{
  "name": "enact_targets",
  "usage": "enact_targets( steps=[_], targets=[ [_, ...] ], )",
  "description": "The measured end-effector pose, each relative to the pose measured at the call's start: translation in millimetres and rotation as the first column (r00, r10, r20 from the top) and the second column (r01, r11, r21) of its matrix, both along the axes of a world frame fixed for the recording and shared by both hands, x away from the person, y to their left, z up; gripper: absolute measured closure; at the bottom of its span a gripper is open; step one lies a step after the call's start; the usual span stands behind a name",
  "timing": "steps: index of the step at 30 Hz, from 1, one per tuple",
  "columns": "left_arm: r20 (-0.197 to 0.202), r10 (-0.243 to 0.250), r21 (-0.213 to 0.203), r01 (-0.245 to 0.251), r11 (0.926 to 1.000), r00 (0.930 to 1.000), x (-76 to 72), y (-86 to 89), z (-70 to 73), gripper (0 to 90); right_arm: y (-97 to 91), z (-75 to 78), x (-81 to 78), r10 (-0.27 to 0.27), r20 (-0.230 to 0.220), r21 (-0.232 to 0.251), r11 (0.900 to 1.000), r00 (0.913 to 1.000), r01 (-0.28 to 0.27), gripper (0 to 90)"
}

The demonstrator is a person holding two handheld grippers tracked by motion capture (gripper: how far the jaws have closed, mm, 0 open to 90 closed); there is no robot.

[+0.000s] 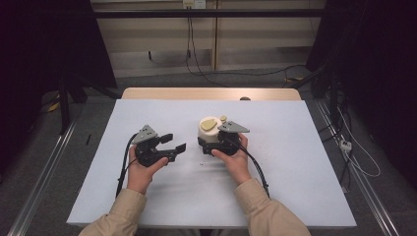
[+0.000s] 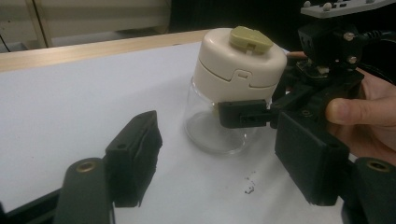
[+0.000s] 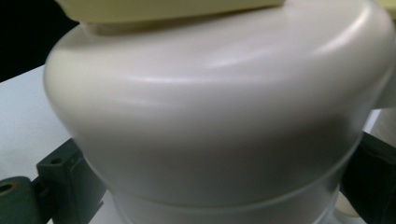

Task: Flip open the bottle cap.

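A cream-lidded clear plastic jar [image 2: 233, 93] stands upright on the white surface [image 1: 275, 187], pinched by the right tool [image 2: 245, 114]; beside the jar, the left tool [image 1: 174, 142] waits spread and empty, likely next to grip the lid.

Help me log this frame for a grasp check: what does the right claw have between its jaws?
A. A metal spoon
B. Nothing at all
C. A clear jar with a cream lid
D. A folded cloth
C: in the left gripper view the right claw has a black jaw pressed against the clear jar just under its cream lid, and the right gripper view shows the lid sitting between both jaws.
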State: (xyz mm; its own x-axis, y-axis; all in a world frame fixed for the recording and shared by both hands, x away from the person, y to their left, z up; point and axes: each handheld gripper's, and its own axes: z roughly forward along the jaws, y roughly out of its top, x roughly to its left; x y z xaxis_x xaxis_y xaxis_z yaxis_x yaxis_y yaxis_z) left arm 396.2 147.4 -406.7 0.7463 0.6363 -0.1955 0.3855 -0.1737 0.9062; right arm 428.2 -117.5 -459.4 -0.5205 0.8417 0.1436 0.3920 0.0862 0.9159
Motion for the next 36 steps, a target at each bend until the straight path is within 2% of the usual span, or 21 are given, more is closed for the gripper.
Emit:
enact_targets(
  steps=[3, 9, 16, 19, 29, 36],
  targets=[
    [-0.005, -0.010, -0.007, 0.010, 0.9999, 0.9999, 1.7, -2.5, 0.8, 34.5, 0.0, 0.0, 0.0, 0.000, 0.000, 0.000, 1.0000, 1.0000, 0.000, 3.1],
    [-0.010, -0.033, 0.010, 0.033, 0.9994, 0.9994, 4.9, -7.9, 1.5, 39.5, 0.1, -0.2, 0.0, 0.000, 0.002, 0.000, 1.0000, 1.0000, 0.000, 3.1],
    [-0.012, -0.031, 0.023, 0.031, 0.9992, 0.9994, 8.1, -12.1, 3.9, 48.8, 0.2, -0.1, -0.3, -0.001, 0.001, -0.003, 1.0000, 1.0000, 0.001, 3.1],
    [-0.014, -0.026, 0.015, 0.026, 0.9995, 0.9996, 9.5, -13.2, 5.9, 53.1, 0.4, 0.0, -0.5, -0.003, 0.000, -0.004, 1.0000, 1.0000, 0.003, 3.1],
    [-0.018, -0.022, 0.032, 0.022, 0.9992, 0.9996, 16.0, -19.3, 9.4, 56.9, 0.5, 0.0, -0.6, -0.003, 0.000, -0.005, 1.0000, 1.0000, 0.003, 3.1],
    [-0.032, -0.036, 0.028, 0.037, 0.9989, 0.9988, 20.1, -22.9, 12.6, 68.9, 0.5, -0.4, -0.7, -0.004, 0.001, -0.004, 1.0000, 1.0000, 0.004, 3.1]
  ],
)
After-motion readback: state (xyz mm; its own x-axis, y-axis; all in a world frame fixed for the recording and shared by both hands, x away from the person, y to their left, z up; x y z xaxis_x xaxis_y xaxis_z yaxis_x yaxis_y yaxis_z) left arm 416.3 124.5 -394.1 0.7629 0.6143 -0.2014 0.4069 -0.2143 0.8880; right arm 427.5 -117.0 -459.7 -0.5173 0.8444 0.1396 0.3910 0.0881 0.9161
